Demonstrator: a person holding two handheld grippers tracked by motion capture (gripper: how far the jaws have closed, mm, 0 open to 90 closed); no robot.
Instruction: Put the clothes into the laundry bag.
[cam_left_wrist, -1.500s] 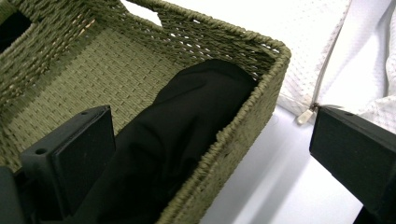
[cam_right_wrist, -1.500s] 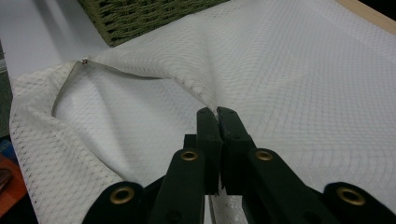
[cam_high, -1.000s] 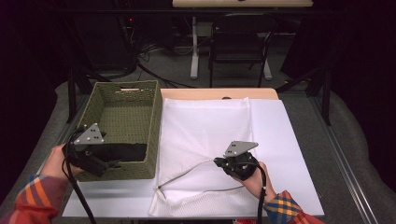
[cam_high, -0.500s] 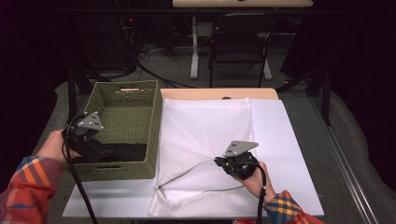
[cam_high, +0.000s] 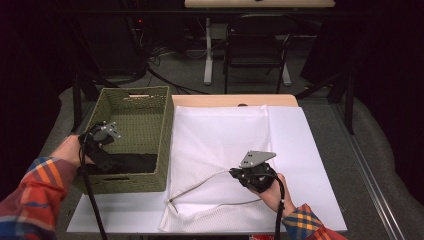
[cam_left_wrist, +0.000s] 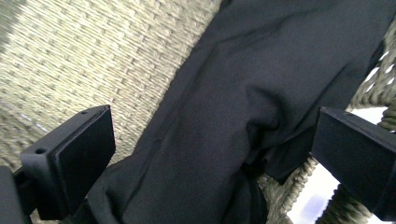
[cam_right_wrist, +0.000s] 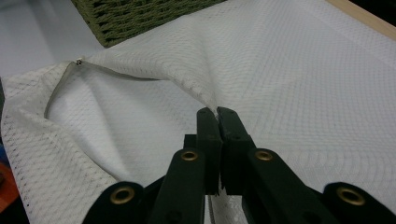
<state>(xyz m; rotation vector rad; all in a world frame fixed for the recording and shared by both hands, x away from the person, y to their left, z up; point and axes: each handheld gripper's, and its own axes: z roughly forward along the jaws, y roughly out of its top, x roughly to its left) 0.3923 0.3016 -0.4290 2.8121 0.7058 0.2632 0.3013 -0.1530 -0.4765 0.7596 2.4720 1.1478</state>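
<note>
Right gripper (cam_high: 239, 173) pinches the upper layer of one white mesh bag (cam_high: 220, 145) at its opening (jaws closed on the fabric), lifting it off the table (cam_high: 310, 165). Left gripper (cam_high: 100, 150), jaws wide apart, hangs over one black cloth (cam_left_wrist: 243, 93) in the single basket (cam_high: 165, 125).

White mesh bag (cam_high: 220, 150), flat on the table just right of the basket (cam_high: 131, 102), zipper mouth at the near end lying open, its upper edge raised into a peak where it is pinched (cam_right_wrist: 205, 93). Black cloth (cam_high: 132, 162), soft and creased, crumpled in the near part of the woven green basket, on its floor and against its near wall (cam_left_wrist: 243, 102). Basket open-topped, rectangular, upright on the table's left side.
</note>
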